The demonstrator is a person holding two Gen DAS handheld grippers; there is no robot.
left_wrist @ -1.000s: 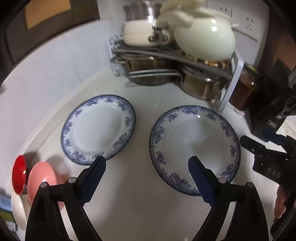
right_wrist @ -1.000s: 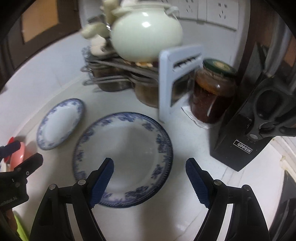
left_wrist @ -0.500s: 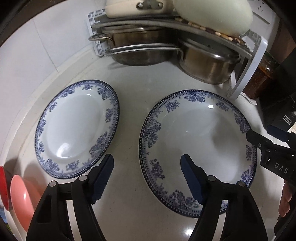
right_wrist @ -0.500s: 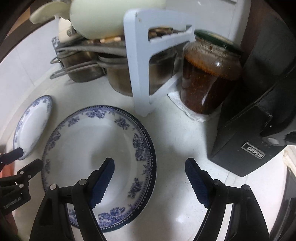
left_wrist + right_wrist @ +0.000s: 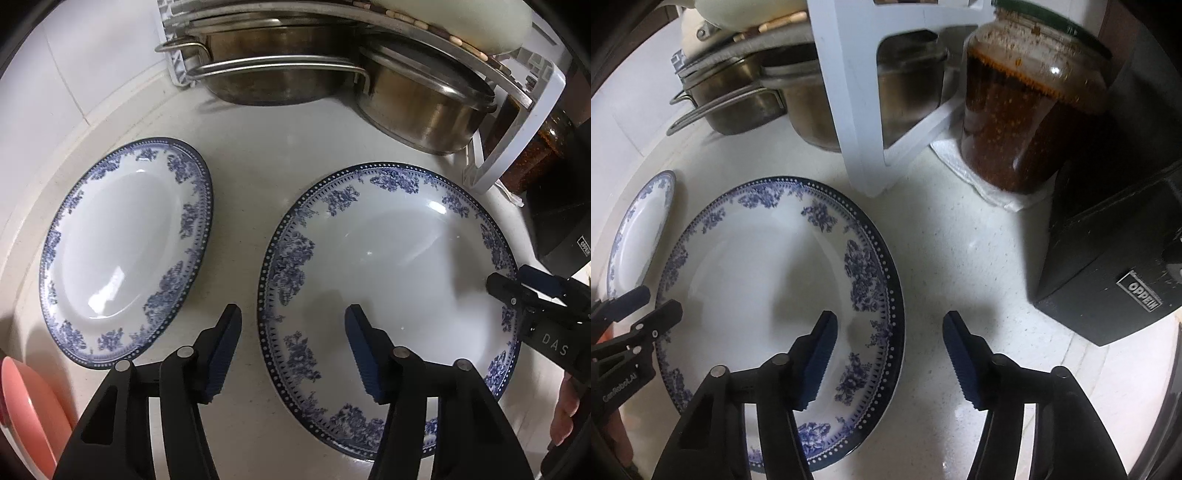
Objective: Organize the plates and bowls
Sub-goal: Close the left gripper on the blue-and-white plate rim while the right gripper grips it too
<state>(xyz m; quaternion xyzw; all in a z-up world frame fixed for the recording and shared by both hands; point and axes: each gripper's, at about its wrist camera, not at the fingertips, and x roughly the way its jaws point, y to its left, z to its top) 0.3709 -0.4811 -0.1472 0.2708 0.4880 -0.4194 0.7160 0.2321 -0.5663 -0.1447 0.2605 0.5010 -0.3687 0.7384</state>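
The left gripper (image 5: 293, 354), jaws just closing, straddles the big plate's (image 5: 388, 266) left rim; a small plate (image 5: 122, 251) lies left.

both hand-held grippers (image 5: 293, 354) lower, narrower

The black block (image 5: 1115, 266) is showing "OPPEIN" on a small plate. The right gripper (image 5: 554, 325) is bearing "DAS". The left gripper (image 5: 620, 354) is carrying "GenRobot.AI".
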